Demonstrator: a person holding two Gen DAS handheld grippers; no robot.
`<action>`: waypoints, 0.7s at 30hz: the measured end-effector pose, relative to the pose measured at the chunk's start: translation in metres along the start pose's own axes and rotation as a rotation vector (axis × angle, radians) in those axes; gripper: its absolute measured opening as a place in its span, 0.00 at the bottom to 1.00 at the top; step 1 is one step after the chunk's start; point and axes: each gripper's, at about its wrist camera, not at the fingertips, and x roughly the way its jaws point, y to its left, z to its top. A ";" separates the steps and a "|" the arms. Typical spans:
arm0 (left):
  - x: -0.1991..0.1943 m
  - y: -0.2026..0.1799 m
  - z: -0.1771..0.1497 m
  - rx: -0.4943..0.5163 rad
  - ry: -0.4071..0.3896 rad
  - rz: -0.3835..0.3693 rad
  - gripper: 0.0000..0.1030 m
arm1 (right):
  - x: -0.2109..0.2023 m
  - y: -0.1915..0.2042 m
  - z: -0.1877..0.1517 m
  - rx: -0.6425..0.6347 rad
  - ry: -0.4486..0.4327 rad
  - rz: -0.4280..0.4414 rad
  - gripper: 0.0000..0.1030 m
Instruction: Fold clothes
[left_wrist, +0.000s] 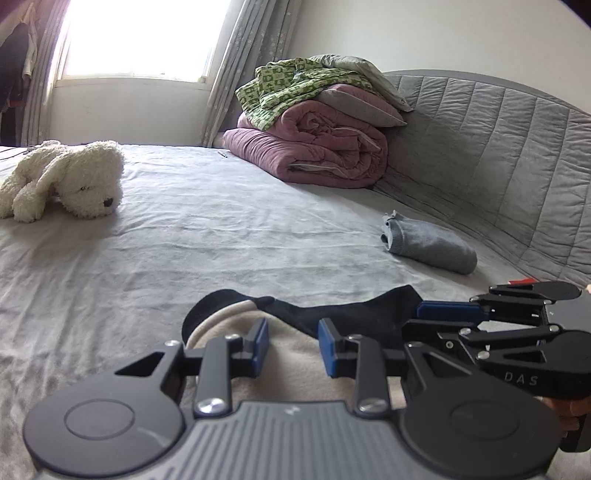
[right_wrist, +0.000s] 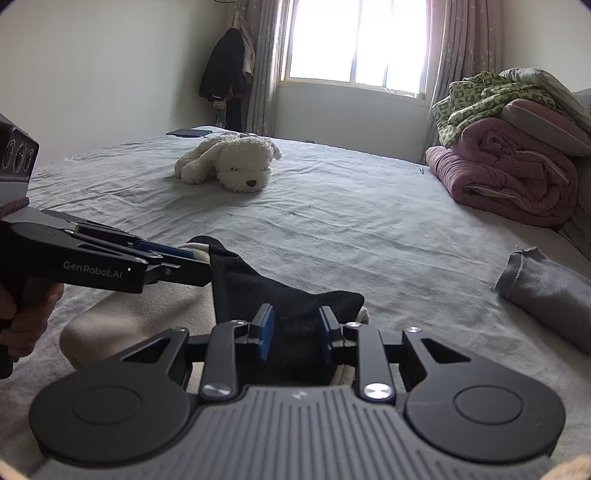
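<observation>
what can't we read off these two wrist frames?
- Black sock: its near end, left wrist view, hidden behind the right gripper.
- Beige garment: its full outline, both views, covered by the sock and cut off by the gripper bodies.
- Left gripper: whether its fingers pinch fabric, right wrist view, seen side-on.
- Pile behind the pink quilt: cut off at the right edge.

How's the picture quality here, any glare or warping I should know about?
Left wrist view: the window is blown out to white, and the fisheye bends the grey headboard into an arc. Right wrist view: the window glares less, with frame bars visible; corners are vignetted dark, and the plush dog stays sharp.
</observation>
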 end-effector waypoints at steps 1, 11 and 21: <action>0.000 0.004 -0.002 0.003 0.003 0.015 0.28 | 0.003 -0.003 -0.002 0.005 0.010 -0.003 0.25; -0.018 0.016 0.016 -0.096 -0.028 0.040 0.30 | -0.012 -0.031 0.012 0.221 -0.028 0.037 0.25; -0.036 -0.026 -0.018 0.104 0.034 -0.041 0.30 | -0.033 -0.015 -0.017 0.072 0.039 0.063 0.26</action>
